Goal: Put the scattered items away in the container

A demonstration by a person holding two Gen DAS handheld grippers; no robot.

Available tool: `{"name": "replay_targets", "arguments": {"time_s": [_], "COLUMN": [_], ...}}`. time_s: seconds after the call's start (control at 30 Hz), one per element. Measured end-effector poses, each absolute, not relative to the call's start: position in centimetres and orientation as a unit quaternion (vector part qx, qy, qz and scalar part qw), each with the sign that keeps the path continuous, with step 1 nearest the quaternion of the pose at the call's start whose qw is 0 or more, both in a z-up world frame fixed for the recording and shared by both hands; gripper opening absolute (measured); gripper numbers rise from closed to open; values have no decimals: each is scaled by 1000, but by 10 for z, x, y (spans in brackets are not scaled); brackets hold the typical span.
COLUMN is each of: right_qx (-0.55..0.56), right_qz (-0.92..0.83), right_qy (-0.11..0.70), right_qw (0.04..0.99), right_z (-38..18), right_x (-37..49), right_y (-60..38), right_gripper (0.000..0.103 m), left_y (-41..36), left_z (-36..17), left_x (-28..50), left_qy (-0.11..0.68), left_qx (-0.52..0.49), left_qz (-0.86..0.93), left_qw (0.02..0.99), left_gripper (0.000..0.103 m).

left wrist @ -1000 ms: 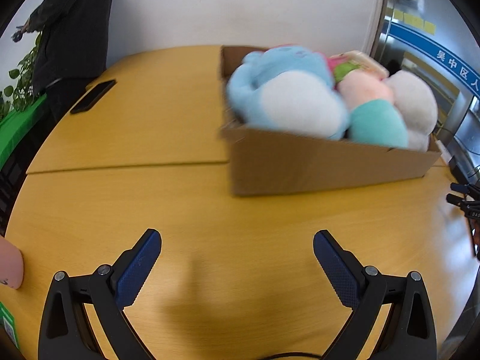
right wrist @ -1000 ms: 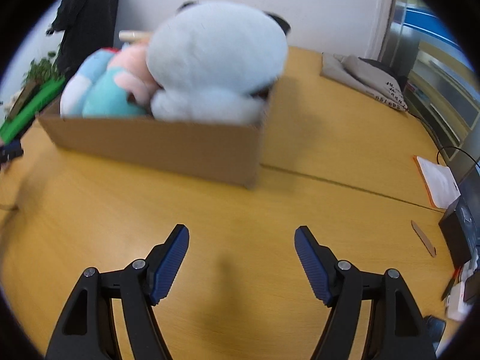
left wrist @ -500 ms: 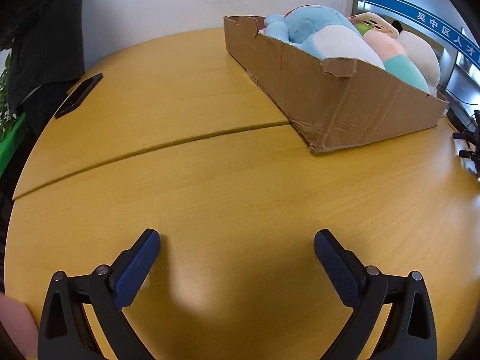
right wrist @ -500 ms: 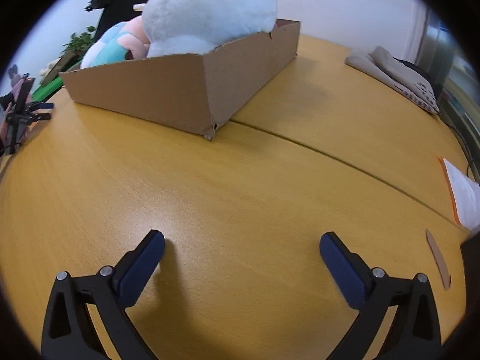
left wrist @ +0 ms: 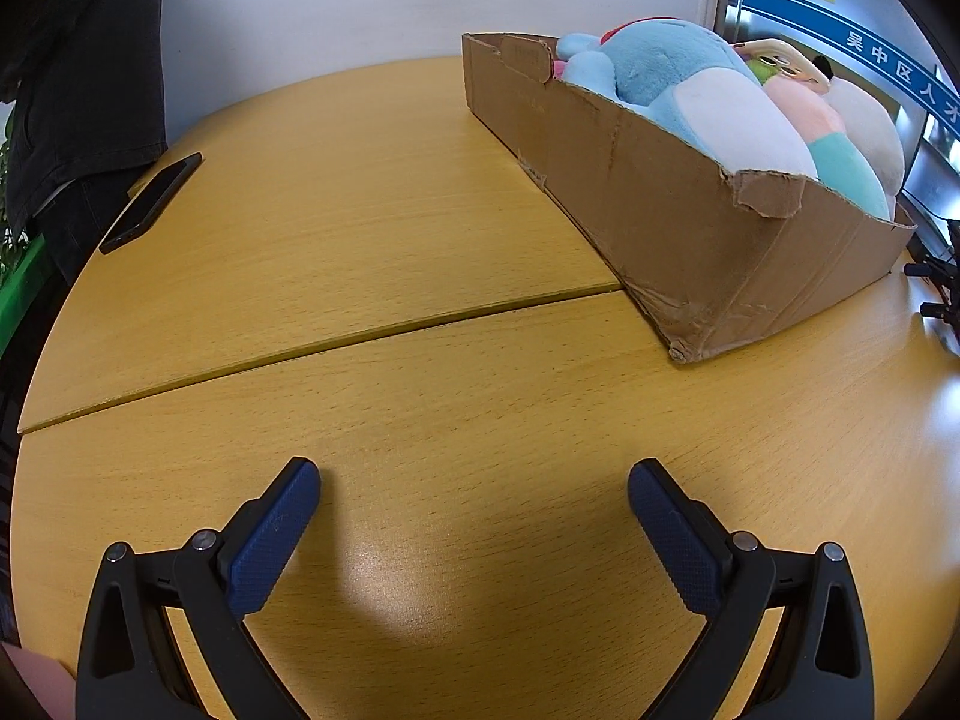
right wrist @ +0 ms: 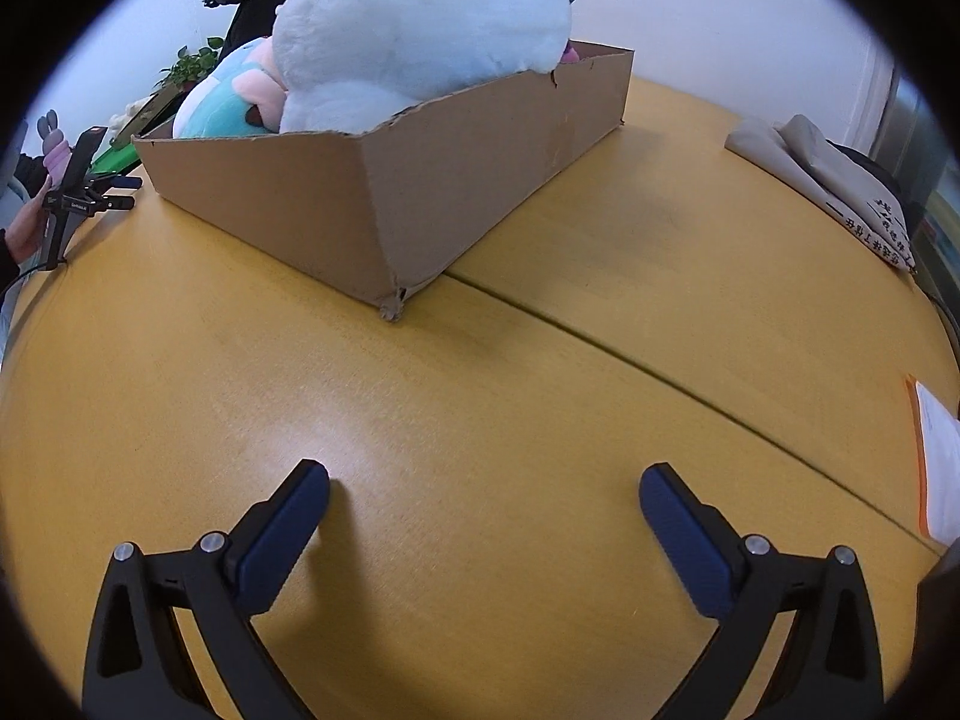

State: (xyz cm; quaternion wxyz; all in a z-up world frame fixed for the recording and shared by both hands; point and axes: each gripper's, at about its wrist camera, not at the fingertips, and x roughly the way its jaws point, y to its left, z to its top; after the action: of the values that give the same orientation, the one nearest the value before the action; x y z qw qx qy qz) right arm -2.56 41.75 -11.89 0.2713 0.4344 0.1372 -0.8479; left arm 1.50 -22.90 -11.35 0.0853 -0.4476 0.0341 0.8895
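A wooden table (left wrist: 420, 252) is seen from two wrist cameras, with a cardboard box (left wrist: 708, 228) as the landmark. Far left of the box, a black phone (left wrist: 150, 204) is laid near the table's edge. The left gripper (left wrist: 474, 510) is held wide apart over bare wood in front of the box, nothing between its blue pads. Inside the box, a blue plush toy (left wrist: 678, 90) and a white plush toy (right wrist: 414, 36) are piled. The right gripper (right wrist: 483, 516), its jaws just spread further, is likewise released and empty. Right of the box, folded cloth (right wrist: 834, 180) is seen.
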Motion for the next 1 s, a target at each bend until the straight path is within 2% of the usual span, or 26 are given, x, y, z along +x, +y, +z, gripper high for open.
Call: {"name": "replay_targets", "arguments": {"time_s": [1.0], "right_qx": [432], "right_qz": [-848], "right_qy": [142], "right_qw": [274], "right_z": [-123], "right_x": [-30], "right_y": [422], "right_gripper": [103], "left_y": [-225], "left_z": [-117], "left_x": [12], "left_qy": [35], "left_qx": [-447], "left_qz": [890], "left_qw": [83], "left_gripper": [103]}}
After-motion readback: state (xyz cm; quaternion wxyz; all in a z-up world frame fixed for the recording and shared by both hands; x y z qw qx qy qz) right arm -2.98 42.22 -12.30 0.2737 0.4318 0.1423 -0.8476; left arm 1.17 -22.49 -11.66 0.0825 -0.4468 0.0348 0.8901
